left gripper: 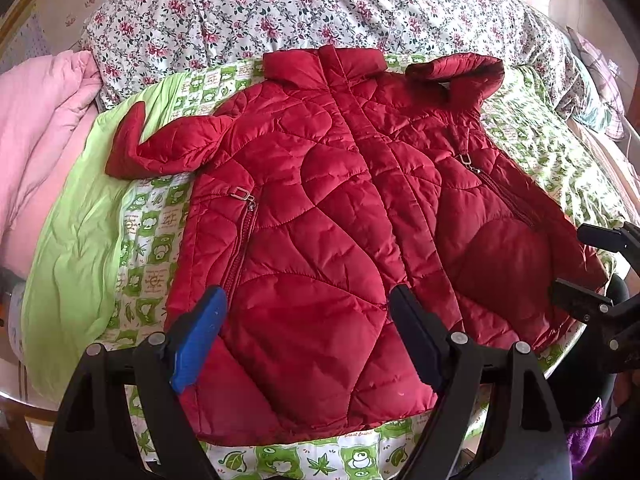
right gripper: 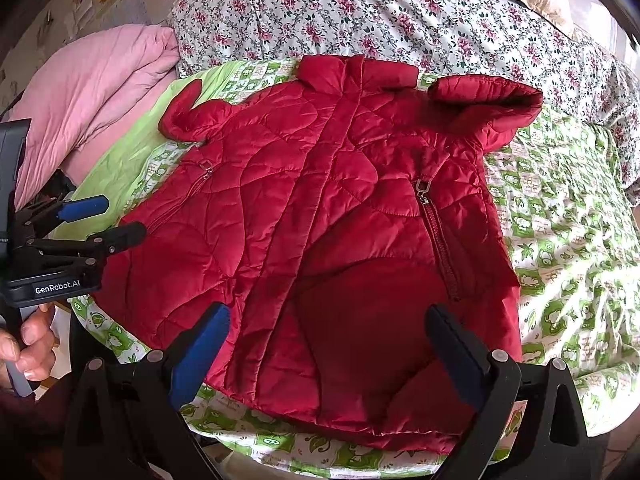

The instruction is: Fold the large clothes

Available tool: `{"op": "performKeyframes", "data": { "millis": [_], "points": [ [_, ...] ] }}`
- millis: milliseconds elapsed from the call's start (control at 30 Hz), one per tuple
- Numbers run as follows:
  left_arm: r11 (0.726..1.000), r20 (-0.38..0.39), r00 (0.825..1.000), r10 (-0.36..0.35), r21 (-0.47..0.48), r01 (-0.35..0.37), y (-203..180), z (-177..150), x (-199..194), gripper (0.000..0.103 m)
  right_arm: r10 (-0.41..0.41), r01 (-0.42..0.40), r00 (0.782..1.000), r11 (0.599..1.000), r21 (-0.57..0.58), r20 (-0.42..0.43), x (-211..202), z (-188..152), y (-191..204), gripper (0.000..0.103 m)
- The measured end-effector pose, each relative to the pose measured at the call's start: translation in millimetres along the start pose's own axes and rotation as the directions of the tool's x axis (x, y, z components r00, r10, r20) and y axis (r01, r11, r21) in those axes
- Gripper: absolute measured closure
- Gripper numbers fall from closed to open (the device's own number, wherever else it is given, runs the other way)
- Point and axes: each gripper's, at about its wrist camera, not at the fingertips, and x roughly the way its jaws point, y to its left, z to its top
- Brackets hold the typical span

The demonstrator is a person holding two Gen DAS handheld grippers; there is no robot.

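A red quilted jacket [left gripper: 320, 220] lies front up and flat on a green-and-white printed sheet [left gripper: 152, 240]. Its collar is at the far end, its hem nearest me. One sleeve [left gripper: 160, 148] sticks out at the left. The other sleeve [left gripper: 460, 72] is bunched at the right of the collar. My left gripper [left gripper: 308, 312] is open and empty, above the left part of the hem. My right gripper [right gripper: 328, 332] is open and empty above the right part of the hem of the jacket [right gripper: 340, 200]. Each gripper shows in the other's view: right [left gripper: 580, 268], left [right gripper: 116, 220].
A floral quilt [left gripper: 280, 12] lies beyond the jacket. A pink quilt [left gripper: 40, 128] is bunched at the left, with a plain green cloth [left gripper: 80, 240] beside it. The printed sheet extends to the right [right gripper: 568, 220]. A hand [right gripper: 28, 340] holds the left gripper.
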Motion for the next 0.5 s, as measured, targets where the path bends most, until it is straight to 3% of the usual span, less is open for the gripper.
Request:
{"op": "performKeyframes", "data": {
  "millis": [500],
  "points": [
    [0.998, 0.035, 0.998, -0.05, -0.035, 0.051, 4.0, 0.7, 8.0, 0.019, 0.005, -0.005, 1.0, 1.0, -0.006, -0.002, 2.6, 4.4, 2.6, 0.004]
  ]
}}
